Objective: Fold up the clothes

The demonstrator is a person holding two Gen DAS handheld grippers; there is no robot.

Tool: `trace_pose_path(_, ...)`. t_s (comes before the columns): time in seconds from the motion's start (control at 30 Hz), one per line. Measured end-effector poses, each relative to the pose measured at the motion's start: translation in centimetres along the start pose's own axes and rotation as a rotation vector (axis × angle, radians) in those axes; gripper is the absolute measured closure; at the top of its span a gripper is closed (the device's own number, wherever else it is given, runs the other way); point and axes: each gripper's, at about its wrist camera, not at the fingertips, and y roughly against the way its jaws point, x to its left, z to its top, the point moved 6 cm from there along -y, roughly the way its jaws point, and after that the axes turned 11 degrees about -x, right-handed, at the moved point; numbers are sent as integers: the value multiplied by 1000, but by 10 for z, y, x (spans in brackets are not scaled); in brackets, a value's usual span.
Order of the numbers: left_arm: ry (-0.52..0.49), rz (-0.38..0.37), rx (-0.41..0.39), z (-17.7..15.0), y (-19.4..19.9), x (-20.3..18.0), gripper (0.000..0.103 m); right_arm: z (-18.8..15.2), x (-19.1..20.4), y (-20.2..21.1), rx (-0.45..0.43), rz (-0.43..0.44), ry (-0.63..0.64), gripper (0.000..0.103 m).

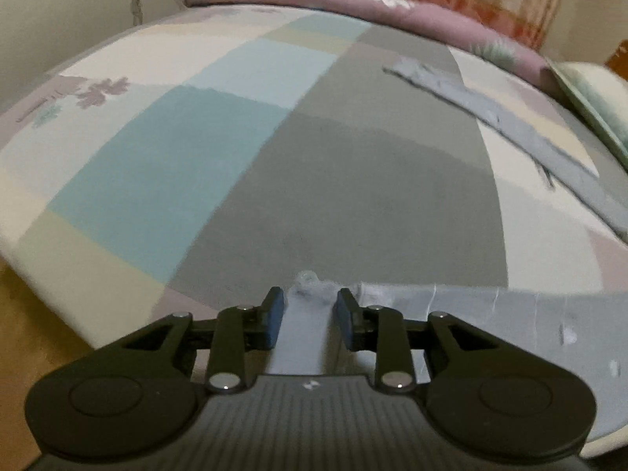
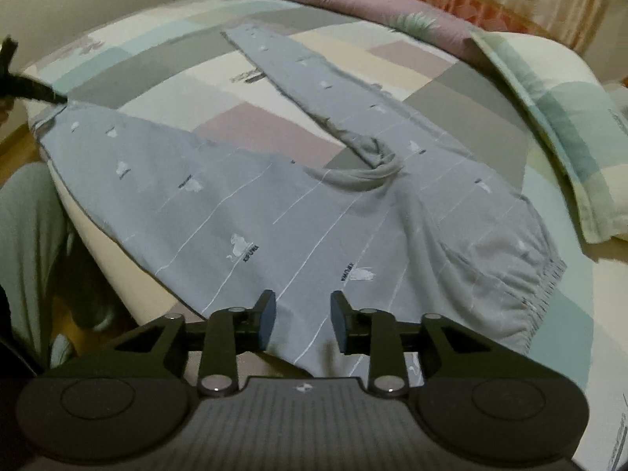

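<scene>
Grey patterned trousers (image 2: 251,212) lie spread on the bed (image 2: 251,121), waistband (image 2: 522,286) at the right near edge, one leg (image 2: 314,82) running to the far left, the other leg (image 2: 117,145) going left along the near edge of the bed; crotch area bunched in a twist approx mid-garment. Right gripper (image 2: 300,322) hovers over the near hem of the seat w/ jaws spread, cloth visible below the gap but pads not pressing on it; no pinch. Left gripper (image 1: 310,322) sits at the end of the near leg, jaws also spread apart, a crumpled bit of cuff (image 1: 310,286) poking up between the fingers; looks let go rather than held, pads clear of the fabric. In the right wrist view the left gripper's dark tip shows at the far left end of that leg. Progress: early, by my read; garment laid out roughly flat but legs still splayed in a V, not stacked; no fold made yet. Left to do: bring one leg over the other, smooth the twist, then fold lengthwise down toward the waistband. Pillow (image 2: 549,125) and a mauve quilt (image 2: 353,0) lie at the far right, clear of the work.
</scene>
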Motion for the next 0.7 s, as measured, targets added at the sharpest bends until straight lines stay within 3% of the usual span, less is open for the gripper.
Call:
trace_pose_path(0.1, -15, -12, -37, -7, 1, 0, 71, -4, -10, 12, -24, -40, -68, 61)
trace_pose_path(0.13, -18, -7, -45, -7, 1, 0, 75, -7, -15, 15, -33, -53, -100, 61)
trace_pose_path(0.17, -18, 17, -50, -5, 1, 1, 93, -10, -21, 16, -38, -67, -136, 60)
trace_pose_path(0.23, -17, 66, -59, -1, 2, 3, 101, -16, -31, 17, -43, -94, -199, 60)
trace_pose_path(0.37, 66, 103, -50, 12, -3, 24, 101, -23, -49, 17, -41, -149, -286, 60)
trace_pose_path(0.43, 11, 150, -68, 20, -3, 24, 102, -28, -59, 16, -33, -194, -322, 56)
trace_pose_path(0.5, 7, 125, -71, 28, 2, 23, 101, -34, -73, 15, -23, -243, -357, 54)
trace_pose_path(0.7, -40, -65, -51, 40, 21, -24, 100, -40, -120, 5, -36, -342, -448, 54)
